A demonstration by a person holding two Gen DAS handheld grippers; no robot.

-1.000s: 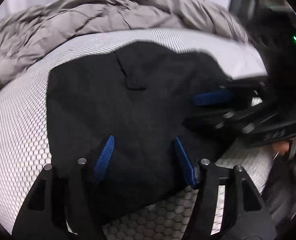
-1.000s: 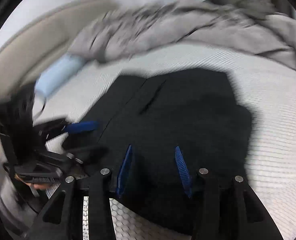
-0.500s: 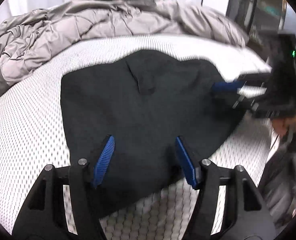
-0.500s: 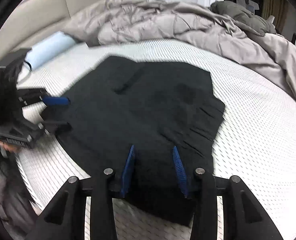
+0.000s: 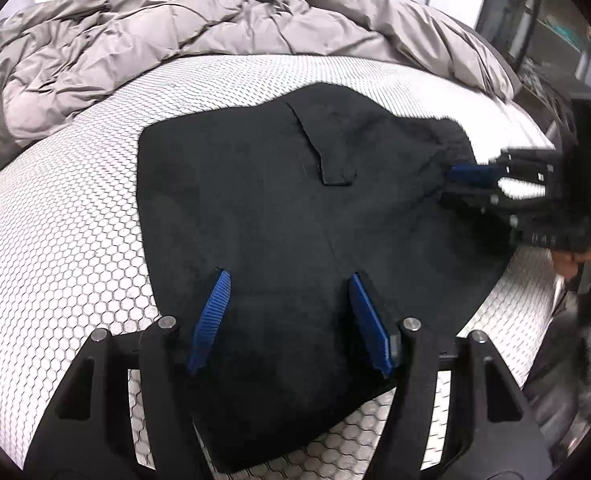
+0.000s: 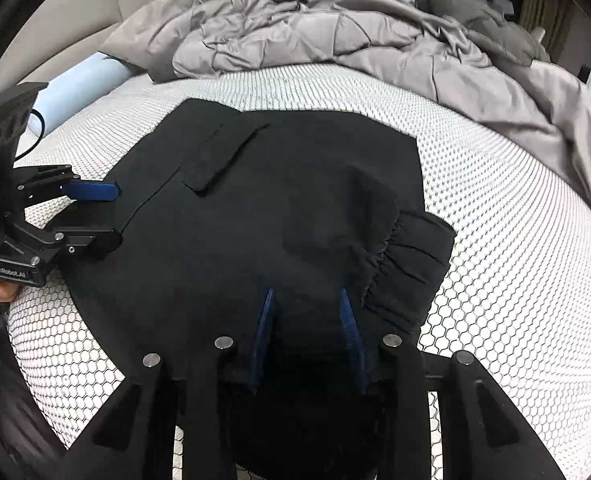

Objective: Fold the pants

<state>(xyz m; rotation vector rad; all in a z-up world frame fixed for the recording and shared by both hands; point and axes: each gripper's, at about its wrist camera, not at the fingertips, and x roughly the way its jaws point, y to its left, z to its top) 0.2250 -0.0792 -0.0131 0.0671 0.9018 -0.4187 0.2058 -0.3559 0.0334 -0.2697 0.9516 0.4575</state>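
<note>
Two grippers, left gripper (image 5: 287,280) spread, right gripper (image 6: 307,300) narrowing, apparently empty, over our pants (image 6: 275,208) on honeycomb mattress (image 6: 515,280); grey duvet (image 6: 335,28) behind.

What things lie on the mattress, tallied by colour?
Black: 1, the pants
Grey: 1, the crumpled duvet
Light blue: 1, the roll at the mattress edge
Total: 3

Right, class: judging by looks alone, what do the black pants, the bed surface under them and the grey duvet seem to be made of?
Black pants: soft matte knit, probably fleece; no sheen, gathered cuff.
Bed surface: white mesh-like textile with a honeycomb pattern.
Grey duvet: smooth, slightly glossy quilted fabric, puffy and creased, likely synthetic.
</note>
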